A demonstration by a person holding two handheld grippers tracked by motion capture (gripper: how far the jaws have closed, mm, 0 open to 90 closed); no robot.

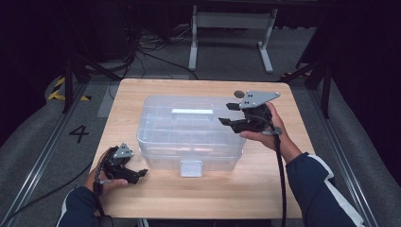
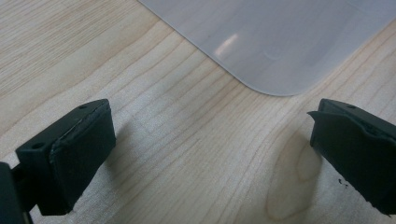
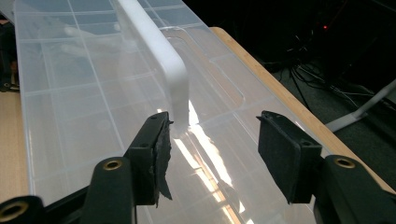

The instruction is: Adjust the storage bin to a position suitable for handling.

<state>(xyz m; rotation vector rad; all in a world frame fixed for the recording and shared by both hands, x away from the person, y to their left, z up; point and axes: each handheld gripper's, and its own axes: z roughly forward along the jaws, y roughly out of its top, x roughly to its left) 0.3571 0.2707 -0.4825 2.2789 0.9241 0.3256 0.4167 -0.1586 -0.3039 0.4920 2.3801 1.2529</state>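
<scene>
Your left gripper (image 1: pixel 135 174) rests wide open and empty on the pale wooden table (image 1: pixel 293 189), just beside the near left corner of the clear plastic lidded organiser box (image 1: pixel 161 137) at the table's middle. Its white handle (image 3: pixel 161 60) runs left to right. Your right gripper (image 1: pixel 228 114), also open and empty, hovers at that handle's right end, the nearer one.

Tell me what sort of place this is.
Probably a lab or studio set up for recording: a wooden table ringed by dark curtains, floor rails with a painted number 4, and loose cables on grey carpet.
</scene>
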